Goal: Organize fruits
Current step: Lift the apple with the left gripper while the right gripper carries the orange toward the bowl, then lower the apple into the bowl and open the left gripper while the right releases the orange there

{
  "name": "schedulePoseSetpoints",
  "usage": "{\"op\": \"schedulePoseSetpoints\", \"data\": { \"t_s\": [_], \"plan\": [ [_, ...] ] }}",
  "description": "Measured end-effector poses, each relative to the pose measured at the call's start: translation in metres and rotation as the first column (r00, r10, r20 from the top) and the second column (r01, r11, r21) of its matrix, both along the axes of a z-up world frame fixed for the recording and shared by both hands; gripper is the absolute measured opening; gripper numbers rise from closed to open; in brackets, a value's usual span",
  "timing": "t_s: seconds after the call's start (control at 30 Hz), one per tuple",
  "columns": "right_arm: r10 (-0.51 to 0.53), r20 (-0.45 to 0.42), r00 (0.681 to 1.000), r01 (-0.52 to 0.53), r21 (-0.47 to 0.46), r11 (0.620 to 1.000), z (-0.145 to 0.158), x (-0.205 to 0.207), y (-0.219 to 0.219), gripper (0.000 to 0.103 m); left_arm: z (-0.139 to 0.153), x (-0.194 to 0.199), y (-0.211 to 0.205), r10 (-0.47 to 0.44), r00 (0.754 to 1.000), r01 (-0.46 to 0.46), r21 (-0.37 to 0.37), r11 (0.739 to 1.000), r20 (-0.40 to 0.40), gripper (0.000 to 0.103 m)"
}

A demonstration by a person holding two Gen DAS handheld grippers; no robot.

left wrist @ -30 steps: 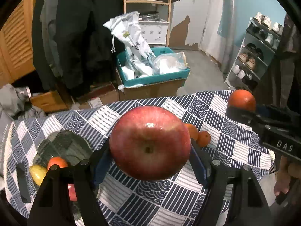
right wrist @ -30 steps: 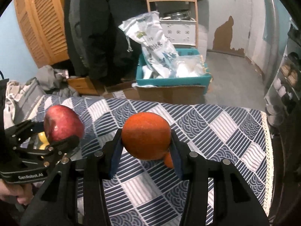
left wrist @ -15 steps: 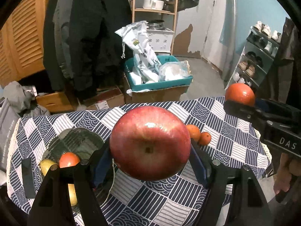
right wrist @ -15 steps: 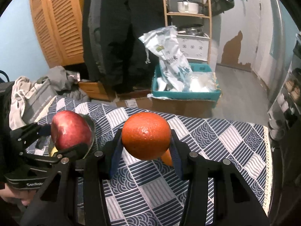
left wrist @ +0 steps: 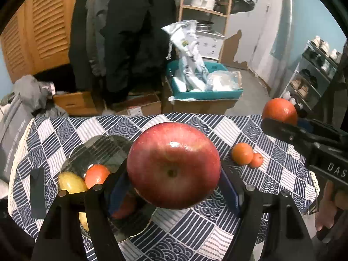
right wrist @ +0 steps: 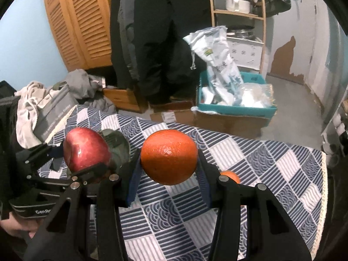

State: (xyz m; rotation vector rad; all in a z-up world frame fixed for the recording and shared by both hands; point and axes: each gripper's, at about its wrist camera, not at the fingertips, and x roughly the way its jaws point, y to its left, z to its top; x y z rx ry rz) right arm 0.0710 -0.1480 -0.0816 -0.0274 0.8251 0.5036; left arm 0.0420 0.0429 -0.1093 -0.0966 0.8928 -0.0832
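My left tool (left wrist: 174,187) grips a glossy red apple (left wrist: 173,165), my right tool (right wrist: 168,171) a round orange (right wrist: 169,156); either smooth fruit could slip and roll off the checked tabletop's (left wrist: 217,235) edge.

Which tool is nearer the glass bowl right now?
Left. The left tool, shut on the apple, hangs right beside the glass bowl. The right tool, shut on the orange, is farther off, toward the table's other side.
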Motion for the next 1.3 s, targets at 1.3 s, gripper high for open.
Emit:
{"op": "schedulePoseSetpoints", "data": {
  "t_s": [1.3],
  "plan": [
    [0.194,-0.231,0.953,-0.216,-0.076,0.973,-0.101,0.045,0.144,0.046,-0.093,0.012,0.116,0.203,0.947,-0.219,-0.037,0.975,-0.247,0.077]
  ]
}}
